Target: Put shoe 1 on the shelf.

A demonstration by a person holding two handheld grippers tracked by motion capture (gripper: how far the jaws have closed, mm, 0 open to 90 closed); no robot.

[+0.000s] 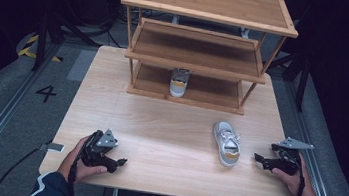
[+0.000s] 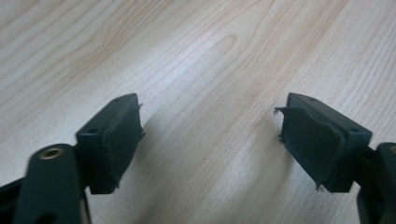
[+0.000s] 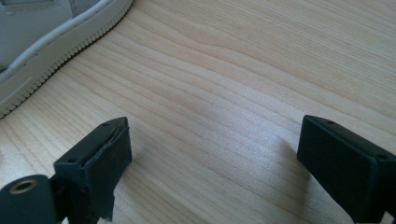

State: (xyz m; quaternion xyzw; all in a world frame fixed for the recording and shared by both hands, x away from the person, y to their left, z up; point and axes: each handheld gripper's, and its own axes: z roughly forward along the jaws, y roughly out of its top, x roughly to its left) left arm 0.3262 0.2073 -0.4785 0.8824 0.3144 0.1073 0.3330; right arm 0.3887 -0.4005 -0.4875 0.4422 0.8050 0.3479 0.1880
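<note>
Left claw (image 1: 115,163) rests low at the near left corner of the table (image 1: 159,126), gripped in the person's left hand (image 1: 84,165); its jaws stand wide apart with bare wood between them, released, nothing held. Right claw (image 1: 261,160) sits at the near right edge in the right hand (image 1: 297,182), jaws likewise spread and empty, pointing toward the table's middle. Just beside it lies a white shoe (image 1: 226,143) with a tan heel tab, flat on its sole, untouched; its ribbed sole edge shows at the upper left of the right gripper view. At the far side of the table stands a three-tier wooden rack (image 1: 204,41). A second, matching shoe (image 1: 179,82) sits on the lowest tier, heel toward the person.
</note>
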